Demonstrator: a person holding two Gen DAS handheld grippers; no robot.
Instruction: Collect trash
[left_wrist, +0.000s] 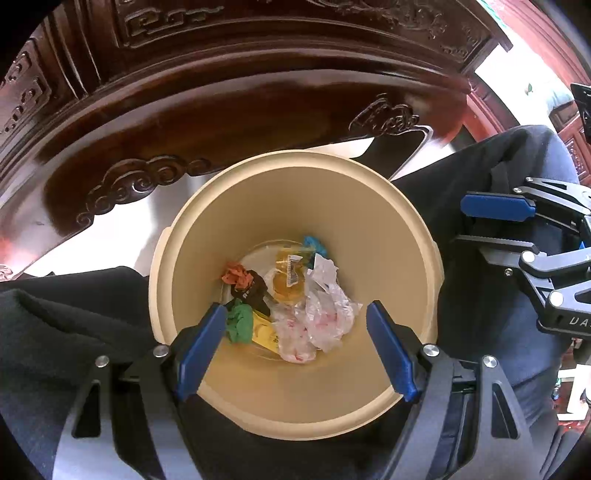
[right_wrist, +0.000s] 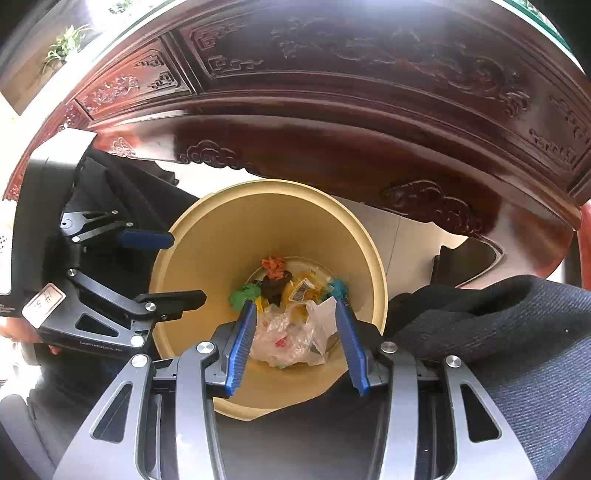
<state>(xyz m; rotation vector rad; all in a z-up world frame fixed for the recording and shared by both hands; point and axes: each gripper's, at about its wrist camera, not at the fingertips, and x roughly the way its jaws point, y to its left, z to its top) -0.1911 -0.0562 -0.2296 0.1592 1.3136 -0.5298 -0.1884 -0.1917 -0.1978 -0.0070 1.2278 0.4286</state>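
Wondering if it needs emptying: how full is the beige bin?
Nearly empty. The beige bin holds only a shallow layer of crumpled wrappers at its bottom, with its inner walls bare above.

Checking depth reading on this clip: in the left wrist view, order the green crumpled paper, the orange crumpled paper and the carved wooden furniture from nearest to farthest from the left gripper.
From the left gripper, above the bin:
1. Green crumpled paper, beside the left finger, at the bin's bottom.
2. Orange crumpled paper, farther up the bin floor.
3. Carved wooden furniture, outside and beyond the bin.
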